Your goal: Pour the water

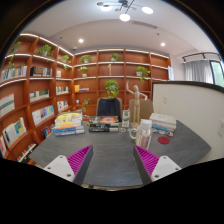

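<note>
Hovering over smooth grey table (110,160), tool (112,160) spread wide, empty; clear glass pitcher (141,133) beyond.

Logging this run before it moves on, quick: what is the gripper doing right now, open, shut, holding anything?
Gripper: open, holding nothing; bare table between its fingers, pitcher beyond them.

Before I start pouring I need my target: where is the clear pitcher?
In the gripper view, the clear pitcher stands on the grey table, beyond the open tool's right finger, beside stacked books.
</note>
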Available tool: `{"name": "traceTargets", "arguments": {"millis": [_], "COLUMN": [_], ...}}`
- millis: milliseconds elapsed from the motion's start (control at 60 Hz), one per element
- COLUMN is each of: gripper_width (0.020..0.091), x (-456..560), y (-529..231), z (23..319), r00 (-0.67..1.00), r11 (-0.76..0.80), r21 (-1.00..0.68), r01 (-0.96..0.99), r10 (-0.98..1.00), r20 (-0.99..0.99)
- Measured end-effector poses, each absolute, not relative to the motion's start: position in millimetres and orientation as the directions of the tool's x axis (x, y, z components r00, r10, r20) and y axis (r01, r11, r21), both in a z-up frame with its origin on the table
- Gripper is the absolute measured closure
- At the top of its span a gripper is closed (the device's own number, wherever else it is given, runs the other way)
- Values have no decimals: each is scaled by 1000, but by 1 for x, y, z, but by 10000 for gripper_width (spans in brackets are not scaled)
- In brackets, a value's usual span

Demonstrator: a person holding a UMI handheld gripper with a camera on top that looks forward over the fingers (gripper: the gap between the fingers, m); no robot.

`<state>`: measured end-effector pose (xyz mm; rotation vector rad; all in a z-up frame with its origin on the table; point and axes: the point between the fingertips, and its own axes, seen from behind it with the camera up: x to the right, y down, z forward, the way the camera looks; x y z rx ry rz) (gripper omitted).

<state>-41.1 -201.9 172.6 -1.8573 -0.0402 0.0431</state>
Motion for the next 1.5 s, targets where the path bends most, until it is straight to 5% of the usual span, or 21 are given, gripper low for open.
{"name": "traceTargets", "arguments": {"millis": [700, 800, 867, 1117, 1367, 1500], "gripper_width": [277, 392, 570, 753, 754, 754], "x": [89, 84, 81, 77, 67, 29], "y": [-64, -47, -40, -31, -25, -12], "z": [92, 86, 84, 85, 86, 107], "r00": [999, 999, 997, 1000, 999, 994], "r11": [-246, -249, -249, -214, -253, -237], "r21": [-969, -967, -965, -977, -967, -968], "r01": [31, 53, 79, -6, 36, -84], "r10": [-15, 4, 17, 2, -1, 45], "r20": [36, 54, 78, -7, 38, -97]}}
